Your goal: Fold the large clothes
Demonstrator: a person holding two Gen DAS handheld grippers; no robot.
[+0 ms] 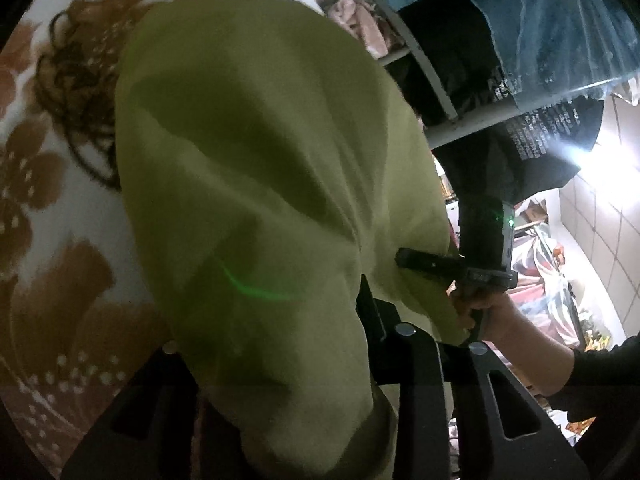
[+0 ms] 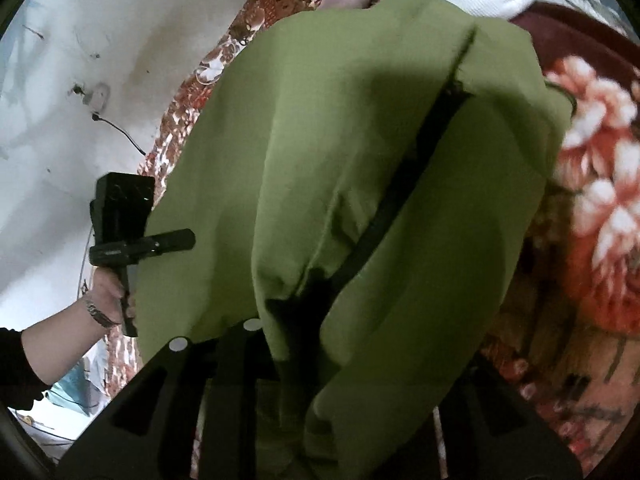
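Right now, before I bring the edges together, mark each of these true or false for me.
1. Both tongs grip the olive-green fabric garment. True: left tongs, right tongs.
2. The garment is red. False: olive green.
3. A brown-and-white floral blanket lies beneath. True.
4. A dark zipper strip shows in the right wrist view. True.
5. The garment lies folded flat. False: it hangs draped from the tongs.
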